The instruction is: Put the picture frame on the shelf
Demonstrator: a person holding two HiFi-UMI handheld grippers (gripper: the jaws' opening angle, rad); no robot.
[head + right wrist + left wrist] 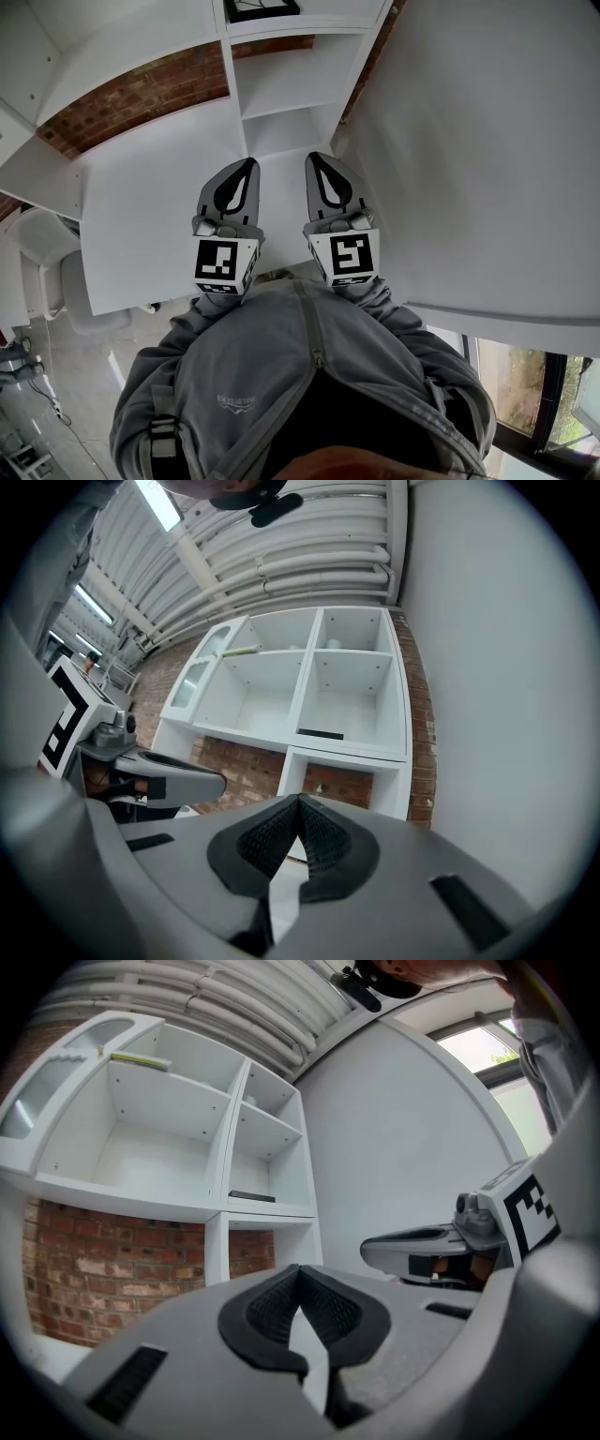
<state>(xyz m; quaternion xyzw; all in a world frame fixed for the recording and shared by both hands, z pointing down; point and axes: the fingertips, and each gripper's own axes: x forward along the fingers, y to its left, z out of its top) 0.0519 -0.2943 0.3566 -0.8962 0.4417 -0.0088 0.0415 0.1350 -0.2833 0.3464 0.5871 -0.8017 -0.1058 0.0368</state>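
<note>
The picture frame point(262, 9), black-edged, lies flat in a compartment of the white shelf unit point(281, 84) at the top of the head view. It shows as a thin dark slab point(251, 1196) in the left gripper view and again as the frame point(321, 734) in the right gripper view. Both grippers hang side by side over the white table, well short of the shelf. My left gripper point(247, 165) is shut with nothing in it, its tips point(298, 1269) meeting. My right gripper point(314, 157) is shut and empty too.
The white table point(141, 216) runs under the grippers up to the shelf. A brick wall point(141, 94) shows behind the shelf's open lower part. A plain white wall point(487, 141) closes the right side. A pale chair point(37, 239) stands at the left. A green strip point(239, 652) lies on an upper shelf.
</note>
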